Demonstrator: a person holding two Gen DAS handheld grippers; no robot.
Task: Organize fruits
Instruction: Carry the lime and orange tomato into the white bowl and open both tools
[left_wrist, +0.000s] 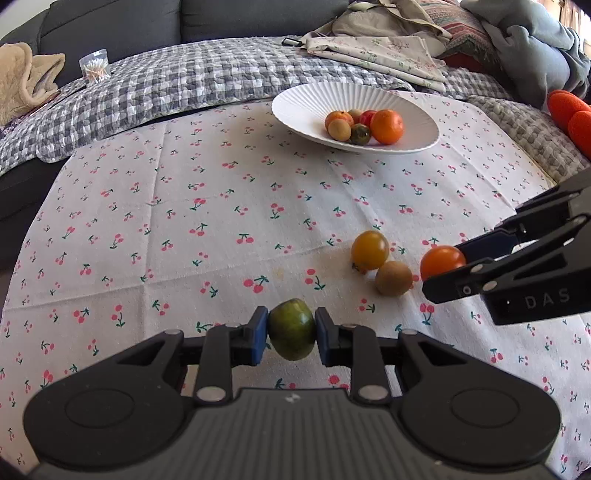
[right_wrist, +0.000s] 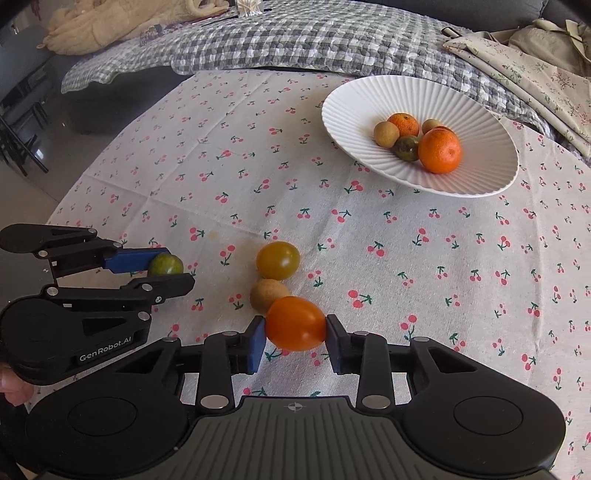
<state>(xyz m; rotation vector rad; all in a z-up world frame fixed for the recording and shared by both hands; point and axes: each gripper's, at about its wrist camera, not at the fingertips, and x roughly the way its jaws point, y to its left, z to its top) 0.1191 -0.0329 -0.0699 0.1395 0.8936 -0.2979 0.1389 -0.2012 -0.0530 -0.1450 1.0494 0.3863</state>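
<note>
From the left wrist: left gripper (left_wrist: 291, 334) clamped on a green fruit (left_wrist: 291, 329), both blue pads pressed against its sides, near the close edge of the cherry-print tablecloth (left_wrist: 184, 206). To its right, right gripper (left_wrist: 448, 271) reaching in from the right edge, closed around an orange tomato (left_wrist: 439, 261). Just left of that, a yellow tomato (left_wrist: 370, 250) and a brown fruit (left_wrist: 393, 278) touching each other on the cloth. Toward the far edge, a white ribbed bowl (left_wrist: 317, 103) with several small fruits gathered in it, a large orange (left_wrist: 387, 126) at their right. Wide bare cloth between the grippers and the bowl, and across the whole left half. Beyond the far edge, a grey checked quilt (left_wrist: 177, 81) and folded floral fabric (left_wrist: 373, 51). From the right wrist: right gripper (right_wrist: 295, 330) gripping the orange tomato (right_wrist: 295, 323), pads tight on both sides, brown fruit (right_wrist: 267, 293) directly behind and touching it, yellow tomato (right_wrist: 277, 260) just beyond. Left gripper (right_wrist: 173, 271) at the left edge, shut around the green fruit (right_wrist: 166, 265). Bowl (right_wrist: 354, 99) toward the far right corner, with open cloth leading up to it. Left edge of the cloth dropping away to the floor (right_wrist: 22, 184).
</note>
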